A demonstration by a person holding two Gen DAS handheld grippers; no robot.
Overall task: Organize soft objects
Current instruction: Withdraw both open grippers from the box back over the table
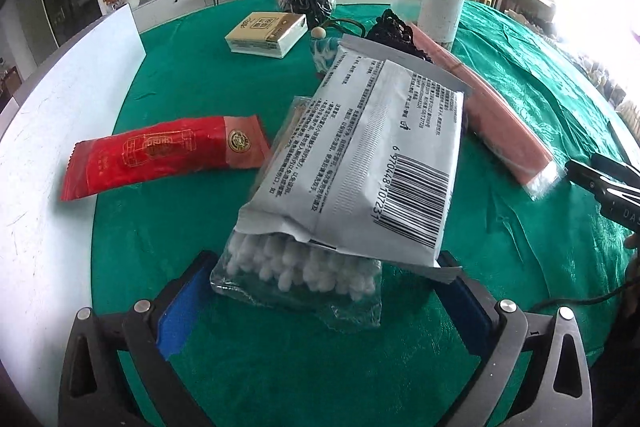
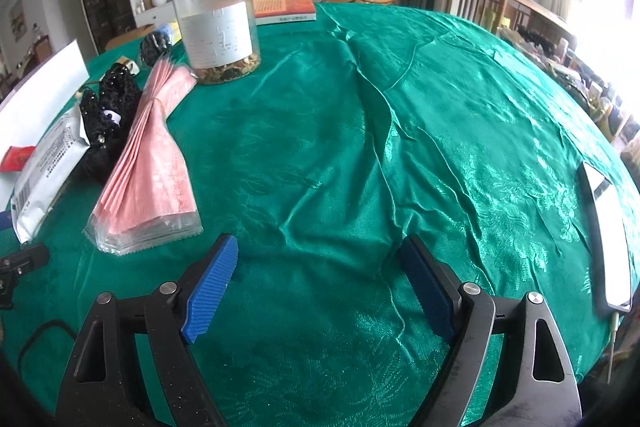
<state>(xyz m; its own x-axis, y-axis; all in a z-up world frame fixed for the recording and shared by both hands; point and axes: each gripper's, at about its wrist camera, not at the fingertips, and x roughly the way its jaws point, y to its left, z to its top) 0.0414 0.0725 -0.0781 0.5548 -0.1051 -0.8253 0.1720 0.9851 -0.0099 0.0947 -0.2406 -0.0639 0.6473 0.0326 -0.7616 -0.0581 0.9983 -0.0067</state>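
My left gripper [image 1: 326, 263] stands open just above the green tablecloth [image 1: 520, 227]. A clear bag of cotton swabs [image 1: 296, 271] lies between its blue pads, and neither pad presses on it. A white pouch with a barcode [image 1: 380, 155] rests on top of that bag. A red packet [image 1: 160, 155] lies to the left, a pink pack in clear wrap [image 1: 496, 115] to the right. My right gripper [image 2: 320, 241] is open over bare cloth with nothing between its fingers. The pink pack [image 2: 152, 155] lies just to its left, beside a black beaded item [image 2: 108, 115].
A tall clear jar [image 2: 218, 27] with a black lid stands at the back, an orange book [image 2: 284, 9] behind it. A tissue pack [image 1: 264, 33] and a small doll [image 1: 322, 47] sit mid-table. A white board [image 1: 60, 107] borders the left, a phone [image 2: 608, 235] the right.
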